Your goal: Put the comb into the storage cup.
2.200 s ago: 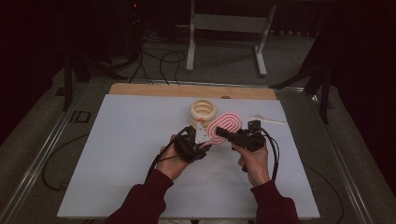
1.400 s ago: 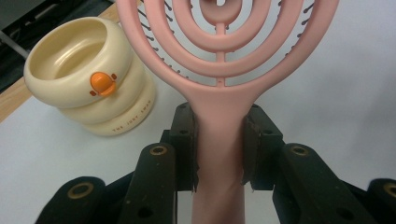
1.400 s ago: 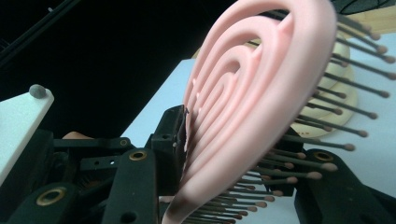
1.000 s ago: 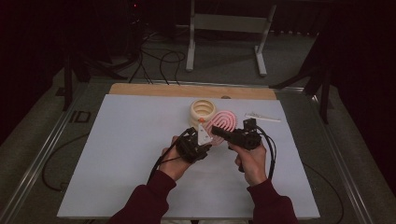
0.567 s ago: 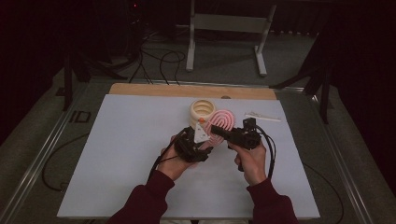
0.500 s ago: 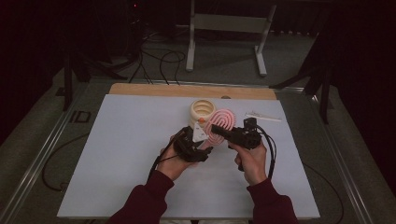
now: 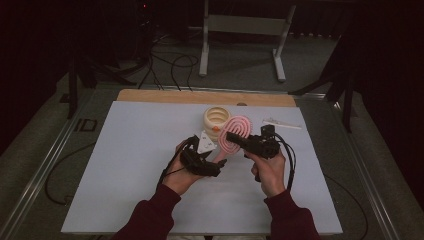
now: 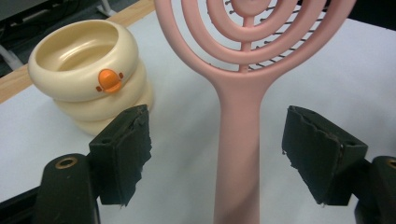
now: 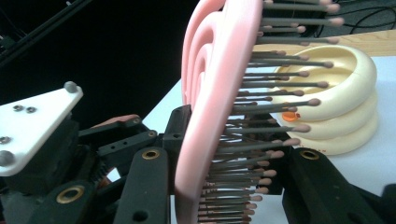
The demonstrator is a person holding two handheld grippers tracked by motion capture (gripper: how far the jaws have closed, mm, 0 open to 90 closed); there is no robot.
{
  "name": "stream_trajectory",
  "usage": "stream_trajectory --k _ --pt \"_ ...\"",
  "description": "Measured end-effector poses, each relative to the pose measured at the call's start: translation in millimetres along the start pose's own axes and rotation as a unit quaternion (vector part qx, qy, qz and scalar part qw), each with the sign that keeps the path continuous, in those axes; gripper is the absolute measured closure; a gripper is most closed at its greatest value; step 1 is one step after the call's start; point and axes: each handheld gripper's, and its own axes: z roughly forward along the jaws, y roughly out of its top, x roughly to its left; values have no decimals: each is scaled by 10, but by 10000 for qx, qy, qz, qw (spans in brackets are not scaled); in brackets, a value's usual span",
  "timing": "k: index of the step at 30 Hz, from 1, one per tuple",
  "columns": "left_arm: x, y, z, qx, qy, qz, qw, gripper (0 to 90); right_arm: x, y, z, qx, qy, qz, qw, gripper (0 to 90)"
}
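A pink hairbrush [image 7: 236, 131] with a ringed head is held up above the white table [image 7: 125, 165]. My right gripper [image 7: 232, 137] is shut on the brush head [image 9: 210, 93], with the bristles pointing to the right in the right gripper view. My left gripper [image 7: 220, 161] is open and its jaws have just been opening. The brush handle [image 8: 243, 154] stands between its pads [image 8: 133, 140] with a gap on each side. A cream ringed cup [image 7: 216, 119] with an orange beak [image 8: 107, 80] stands just behind the brush.
A thin white object [image 7: 282, 123] lies at the back right of the table. A wooden strip [image 7: 200, 96] runs along the far edge. Beyond it are a metal stand [image 7: 240, 30] and floor cables [image 7: 165, 62]. Metal rails flank the table.
The left gripper's jaws have spread away from the brush handle. Both hands stay about where they were, and the right gripper keeps its hold on the brush head.
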Motion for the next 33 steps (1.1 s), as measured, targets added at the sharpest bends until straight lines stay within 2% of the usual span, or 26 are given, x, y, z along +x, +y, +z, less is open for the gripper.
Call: stream_trajectory --k 4,9,13,15,24,28,30,33 --pt "28 -23 -42 -72 -21 -58 10000 227 -5 3 10 -8 -12 -14 10000 640" --pt "96 -70 -99 -181 -27 -239 9995 224 -15 10 11 0 -26 -12 10000 641" --pt "166 -123 -170 -275 63 -412 9988 193 -23 25 3 -1 -38 0 10000 641" --pt "183 -136 -189 -282 80 -427 9987 186 -24 28 3 -16 -51 -4 10000 640" --pt "357 -310 -403 -508 234 -800 9952 153 -39 68 -17 -30 -81 -37 10000 641" --pt "399 -358 -473 -552 342 -833 9944 146 -39 79 -17 -29 -94 -19 9999 641" --pt "421 -405 -537 -564 489 -811 9939 131 -37 90 -18 -29 -97 -26 9999 641" --pt "452 -463 -596 -564 556 -824 9934 94 -43 101 -22 -30 -129 -57 9999 641"
